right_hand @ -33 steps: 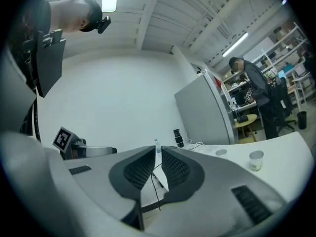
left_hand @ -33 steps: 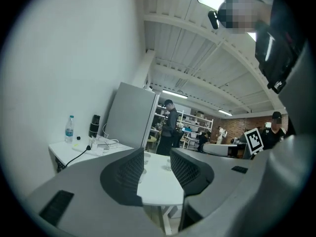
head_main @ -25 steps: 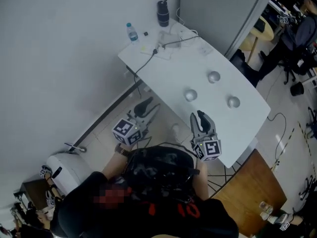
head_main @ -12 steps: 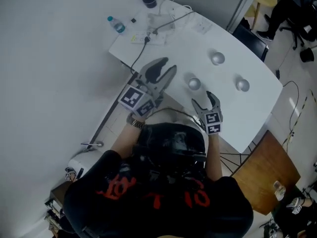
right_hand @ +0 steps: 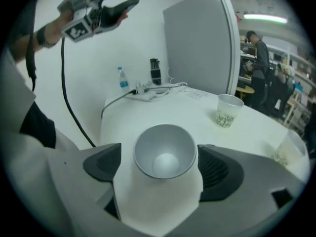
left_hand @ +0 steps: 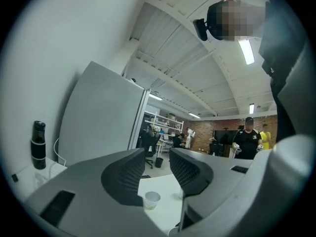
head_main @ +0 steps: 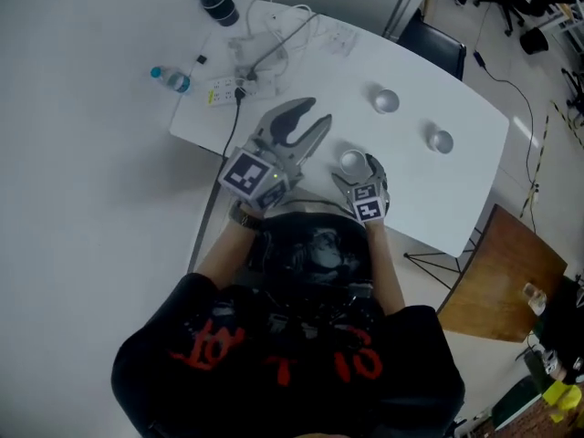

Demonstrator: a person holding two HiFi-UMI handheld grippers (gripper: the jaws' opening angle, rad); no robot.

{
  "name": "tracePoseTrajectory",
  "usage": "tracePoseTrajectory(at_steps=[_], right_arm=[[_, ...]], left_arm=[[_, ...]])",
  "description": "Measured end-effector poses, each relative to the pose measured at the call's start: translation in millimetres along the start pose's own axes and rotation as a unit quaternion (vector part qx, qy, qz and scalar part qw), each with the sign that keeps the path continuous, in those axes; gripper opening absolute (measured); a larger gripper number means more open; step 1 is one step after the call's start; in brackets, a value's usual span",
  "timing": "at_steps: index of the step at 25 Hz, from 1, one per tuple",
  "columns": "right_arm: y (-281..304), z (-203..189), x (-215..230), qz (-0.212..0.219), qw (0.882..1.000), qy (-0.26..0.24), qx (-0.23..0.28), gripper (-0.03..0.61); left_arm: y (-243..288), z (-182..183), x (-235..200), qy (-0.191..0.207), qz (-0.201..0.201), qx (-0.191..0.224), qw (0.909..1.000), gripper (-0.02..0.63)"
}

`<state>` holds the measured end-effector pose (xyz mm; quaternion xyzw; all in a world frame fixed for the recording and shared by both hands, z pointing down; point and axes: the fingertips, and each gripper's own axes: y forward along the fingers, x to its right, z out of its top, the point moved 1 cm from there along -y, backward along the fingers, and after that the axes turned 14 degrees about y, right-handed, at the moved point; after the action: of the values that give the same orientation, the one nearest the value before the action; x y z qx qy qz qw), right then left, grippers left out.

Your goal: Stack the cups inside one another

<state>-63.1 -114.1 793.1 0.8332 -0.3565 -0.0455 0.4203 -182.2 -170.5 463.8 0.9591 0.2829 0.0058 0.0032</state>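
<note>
Three small pale cups stand on the white table (head_main: 301, 57): a near cup (head_main: 350, 159), a middle cup (head_main: 387, 100) and a far right cup (head_main: 442, 140). My right gripper (head_main: 359, 168) is lowered around the near cup (right_hand: 165, 151), which stands upright between its jaws. The jaws are opening, and a narrow gap shows at each pad. The other cups (right_hand: 227, 110) (right_hand: 289, 147) stand farther back. My left gripper (head_main: 312, 117) is held high over the table's near left side, open and empty (left_hand: 157, 162); one cup (left_hand: 152, 199) shows far beyond it.
At the table's far left end are a water bottle (head_main: 172, 79), a dark flask (head_main: 214, 0) and a power strip with cables (head_main: 239, 85). A chair (head_main: 429, 44) stands behind the table, a wooden board (head_main: 506, 276) to its right. People stand in the background (left_hand: 247, 137).
My right gripper came down to the table around the near cup and its jaws spread. My left gripper rose from beside the table to above its near left side.
</note>
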Motion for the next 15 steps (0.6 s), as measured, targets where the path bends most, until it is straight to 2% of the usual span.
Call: tracePoseTrajectory(at_steps=[2, 3, 4, 7, 9, 12, 15], right_arm=[[17, -1, 1, -0.023, 0.999, -0.039, -0.016, 0.492], [21, 3, 1, -0.027, 0.998, -0.052, -0.015, 0.451], [21, 6, 0, -0.030, 0.998, -0.058, -0.011, 0.380], [12, 2, -1, -0.036, 0.997, -0.063, -0.006, 0.374], [7, 0, -2, -0.031, 0.999, -0.044, 0.006, 0.374], [-10, 4, 4, -0.033, 0.998, 0.016, 0.044, 0.374], [-52, 13, 32, -0.063, 0.989, 0.091, 0.099, 0.376]], left_arm=[[6, 1, -11, 0.011, -0.022, -0.003, 0.9997, 0.164], [9, 4, -18, 0.017, -0.026, 0.000, 0.9995, 0.164], [12, 9, -23, 0.023, -0.028, 0.005, 0.9993, 0.164], [15, 16, -27, 0.036, -0.028, 0.026, 0.9986, 0.164], [15, 14, -28, 0.023, -0.031, 0.030, 0.9988, 0.164], [20, 0, -23, -0.005, -0.049, 0.013, 0.9987, 0.164], [35, 0, -8, -0.006, -0.065, 0.019, 0.9977, 0.164]])
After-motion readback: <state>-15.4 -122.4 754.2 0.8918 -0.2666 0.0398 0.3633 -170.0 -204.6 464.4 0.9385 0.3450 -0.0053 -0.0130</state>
